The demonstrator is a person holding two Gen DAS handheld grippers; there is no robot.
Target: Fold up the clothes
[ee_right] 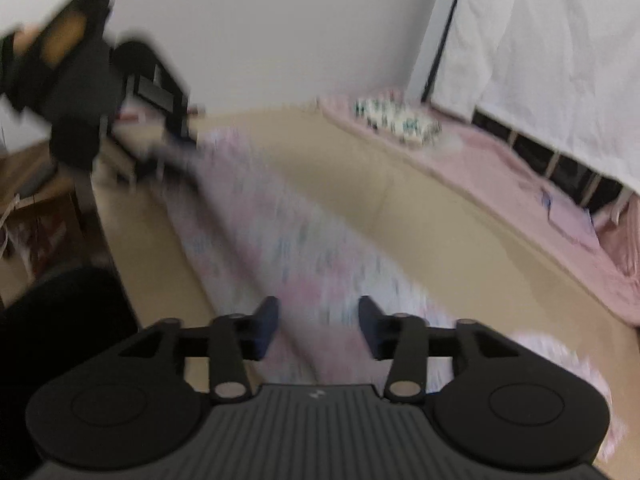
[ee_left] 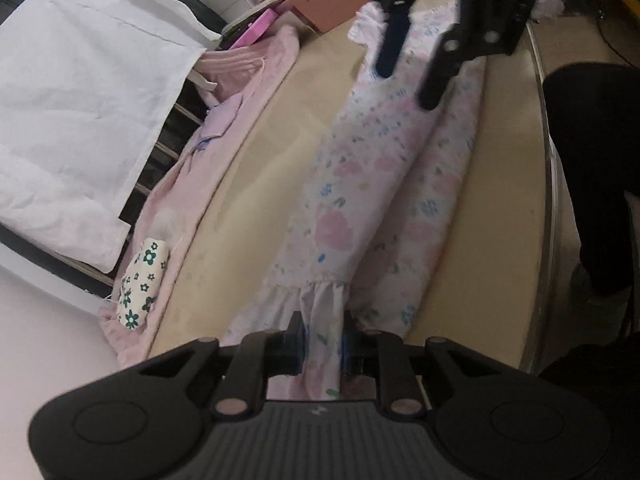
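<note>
A floral pink-and-white dress [ee_left: 372, 200] lies lengthwise along the beige table, folded into a narrow strip. My left gripper [ee_left: 323, 344] is shut on its ruffled hem at the near end. My right gripper [ee_left: 412, 76] shows at the far end in the left wrist view, open, just above the dress. In the right wrist view the right gripper [ee_right: 318, 326] is open over the blurred dress [ee_right: 288, 248], with nothing between the fingers. The left gripper [ee_right: 176, 152] shows blurred at the dress's far end.
A pink garment [ee_left: 224, 160] with a green-flowered cloth [ee_left: 142, 284] on it lies along the table's left side. White fabric [ee_left: 80, 100] hangs beyond it. A brown box [ee_left: 332, 0] and a toy stand at the far end. The table edge [ee_left: 550, 184] runs on the right.
</note>
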